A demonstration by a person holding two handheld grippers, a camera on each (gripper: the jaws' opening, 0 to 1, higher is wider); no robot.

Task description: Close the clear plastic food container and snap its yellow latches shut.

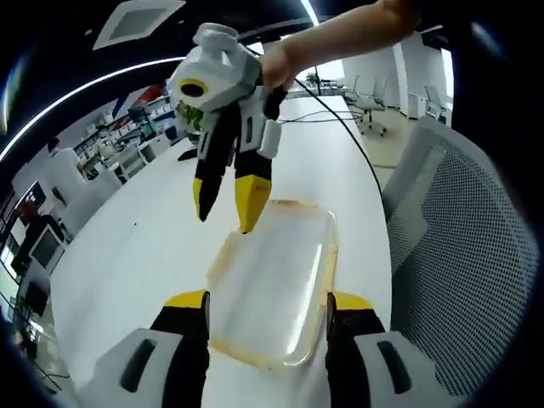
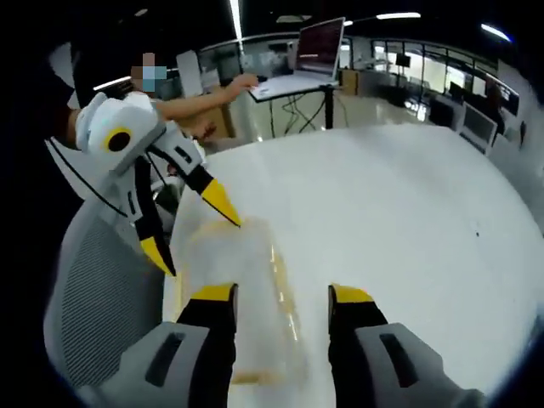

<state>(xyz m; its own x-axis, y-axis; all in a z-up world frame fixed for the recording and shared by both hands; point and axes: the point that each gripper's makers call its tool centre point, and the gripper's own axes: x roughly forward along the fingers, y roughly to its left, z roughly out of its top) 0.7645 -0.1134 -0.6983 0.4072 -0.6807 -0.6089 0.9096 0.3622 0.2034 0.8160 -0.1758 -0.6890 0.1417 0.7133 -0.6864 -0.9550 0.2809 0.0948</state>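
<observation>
- The white table (image 1: 127,255) is the biggest thing in both views, and it carries the container near its edge.
- A grey mesh office chair (image 1: 459,255) stands just off that table edge, beside the container; in the right gripper view the same chair (image 2: 98,289) sits on the container's far side from the open tabletop.
- The clear plastic food container (image 1: 276,280) lies flat on the table with its lid on top; the right gripper view shows it blurred (image 2: 234,280), so I cannot tell whether the lid is fully seated.
- A yellow latch (image 1: 331,255) runs along the container's long side nearest the chair, apparently folded against the wall.
- The left gripper (image 1: 268,310) has its 2 jaws spread wide, straddling the near end of the container with nothing clamped; from the right gripper view it (image 2: 191,234) hangs over the container's far end.
- The right gripper (image 2: 280,302) is also released, jaws apart above the container; in the left gripper view it (image 1: 228,204) points down at the container's far end, held by a hand (image 1: 276,64).
</observation>
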